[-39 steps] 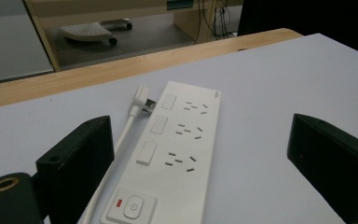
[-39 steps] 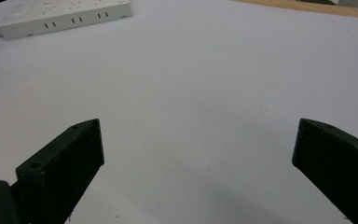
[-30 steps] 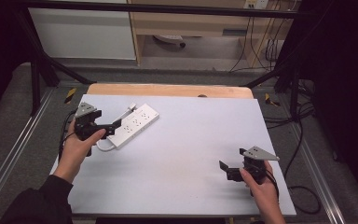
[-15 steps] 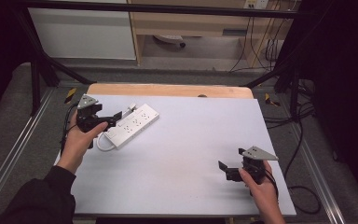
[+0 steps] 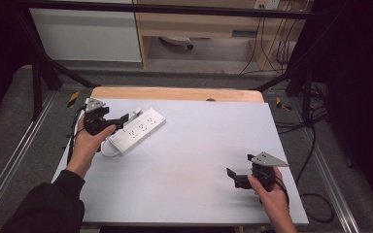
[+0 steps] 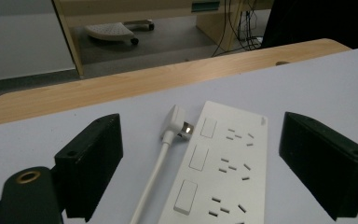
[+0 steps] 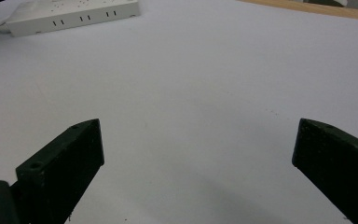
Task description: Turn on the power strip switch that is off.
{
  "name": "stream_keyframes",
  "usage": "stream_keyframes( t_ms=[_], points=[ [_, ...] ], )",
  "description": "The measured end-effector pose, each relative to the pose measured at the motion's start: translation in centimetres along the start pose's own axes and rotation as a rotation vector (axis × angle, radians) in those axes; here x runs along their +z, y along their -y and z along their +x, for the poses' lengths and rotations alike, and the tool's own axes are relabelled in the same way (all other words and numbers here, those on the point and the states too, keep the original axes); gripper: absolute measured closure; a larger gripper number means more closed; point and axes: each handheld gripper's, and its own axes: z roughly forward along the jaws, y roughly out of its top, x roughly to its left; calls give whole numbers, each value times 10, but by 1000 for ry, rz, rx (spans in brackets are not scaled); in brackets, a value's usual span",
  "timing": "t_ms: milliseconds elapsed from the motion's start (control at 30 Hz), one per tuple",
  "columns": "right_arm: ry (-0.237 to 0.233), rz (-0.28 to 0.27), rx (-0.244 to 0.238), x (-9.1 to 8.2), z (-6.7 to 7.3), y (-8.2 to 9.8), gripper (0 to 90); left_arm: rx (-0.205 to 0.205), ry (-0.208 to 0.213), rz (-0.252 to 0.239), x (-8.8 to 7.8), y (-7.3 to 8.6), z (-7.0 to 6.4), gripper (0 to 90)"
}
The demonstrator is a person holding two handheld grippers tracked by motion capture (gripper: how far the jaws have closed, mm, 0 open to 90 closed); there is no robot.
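Two hand-held claws over a pale table w/ a white power strip, left claw at the strip.

Left gripper (image 5: 125,118) hovers just above the power strip (image 5: 137,131), jaws wide, closing slightly just now, nothing pinched; the strip lies between and ahead of its tips. Left gripper view adds detail: white plug (image 6: 176,122) on a cable (image 6: 151,182) beside the strip's far end, three switches, socket slots, a tiny mark at the far corner too small to read. Right gripper (image 5: 230,173) sits well apart, jaws wide, empty, over bare table (image 5: 199,145); its view shows the strip's slotted side far ahead-left. No legible writing.
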Motion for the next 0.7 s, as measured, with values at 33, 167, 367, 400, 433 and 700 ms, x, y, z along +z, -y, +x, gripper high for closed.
stream_keyframes(
  t_ms=[33,167,367,400,433,700],
  points=[
    [0,0,0,0,0,0,26,-6,2,-5,1,0,1,136],
    [-1,-2,-1,0,0,-1,26,-8,-4,-1,5,-2,1,136],
    [-2,-2,1,0,0,-1,26,18,-9,23,11,-2,-1,215],
    [-2,-2,1,0,0,-1,26,23,-11,26,12,-2,-2,215],
    [-3,-5,1,-1,0,-1,26,23,-9,31,13,-2,-2,222],
    [-1,-5,6,-2,1,0,26,41,-17,71,19,4,1,308]
  ],
)
